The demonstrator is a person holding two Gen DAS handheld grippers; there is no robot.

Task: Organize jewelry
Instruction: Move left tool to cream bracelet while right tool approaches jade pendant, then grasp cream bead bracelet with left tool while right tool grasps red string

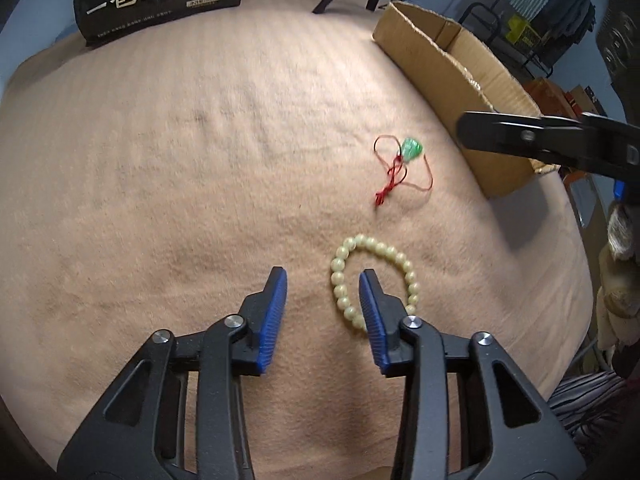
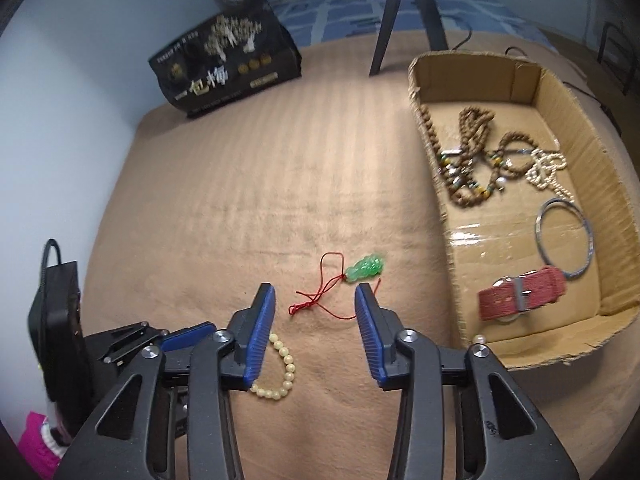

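Trouble looks likeliest at the cream bead bracelet (image 1: 374,280): the left gripper (image 1: 323,276) hangs over it with fingers narrowly apart and empty, one tip inside the ring, so a careless close could pinch blanket (image 1: 200,160) or roll beads away. At twelve o'clock of the right gripper (image 2: 315,292), equally narrow and empty, lies the green pendant (image 2: 365,268); its thin red cord (image 2: 320,296) could snag short of the cardboard box (image 2: 560,80).

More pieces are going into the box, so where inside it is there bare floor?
Inside the cardboard box, floor is bare at the far end and between bangle and wooden beads. Crowded: the beads and pearls, and the red watch.
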